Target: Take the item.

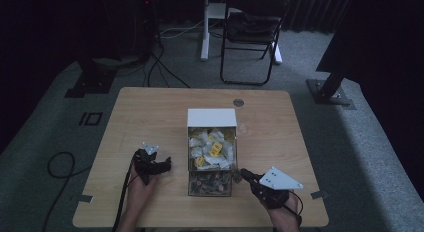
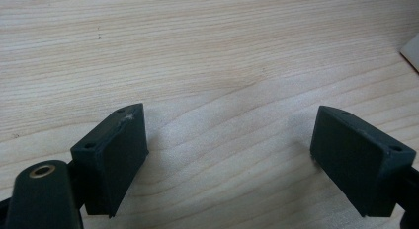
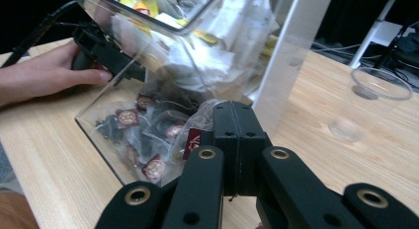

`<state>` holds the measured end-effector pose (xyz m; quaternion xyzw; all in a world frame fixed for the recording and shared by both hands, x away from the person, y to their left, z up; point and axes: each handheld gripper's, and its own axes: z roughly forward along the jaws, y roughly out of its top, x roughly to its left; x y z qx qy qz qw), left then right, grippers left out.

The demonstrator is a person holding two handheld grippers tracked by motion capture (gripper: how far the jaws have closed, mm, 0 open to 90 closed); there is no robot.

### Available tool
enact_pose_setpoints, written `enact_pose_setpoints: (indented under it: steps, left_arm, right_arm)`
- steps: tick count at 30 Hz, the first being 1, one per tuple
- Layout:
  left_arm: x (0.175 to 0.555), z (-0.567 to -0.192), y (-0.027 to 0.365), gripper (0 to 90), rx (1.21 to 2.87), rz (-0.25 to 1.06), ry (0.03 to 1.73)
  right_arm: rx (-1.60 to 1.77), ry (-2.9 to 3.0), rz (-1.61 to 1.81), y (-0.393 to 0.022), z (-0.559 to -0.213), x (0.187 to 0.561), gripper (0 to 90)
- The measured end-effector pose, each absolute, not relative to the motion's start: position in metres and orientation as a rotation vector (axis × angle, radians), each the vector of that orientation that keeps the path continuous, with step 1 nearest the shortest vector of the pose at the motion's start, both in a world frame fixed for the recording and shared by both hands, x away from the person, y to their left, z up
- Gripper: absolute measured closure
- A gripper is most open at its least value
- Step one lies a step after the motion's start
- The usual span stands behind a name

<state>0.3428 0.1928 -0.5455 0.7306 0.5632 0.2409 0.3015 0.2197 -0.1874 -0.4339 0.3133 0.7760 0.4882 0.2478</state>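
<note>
Peering through the clear box, I can't tell whether my right gripper, jaws together, pinches a dark sachet. White and yellow packets fill its upper tier, dark ones the lower. My left gripper gapes over bare wooden table; a plastic cup stands near.

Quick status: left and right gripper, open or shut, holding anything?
Left gripper: open, nothing between the jaws, bare table under it.
Right gripper: shut, jaws together, seemingly pinching a clear bag at the clear box.
</note>
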Motion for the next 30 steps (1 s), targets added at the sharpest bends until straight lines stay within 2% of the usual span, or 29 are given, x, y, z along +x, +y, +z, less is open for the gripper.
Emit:
enact_pose_setpoints:
  steps: [30]
  left_arm:
    - [0.343,-0.546,0.193,15.2,1.938,0.639,1.494]
  right_arm:
    - [0.920,2.047,1.298,-0.209,-0.425,0.239,90.0]
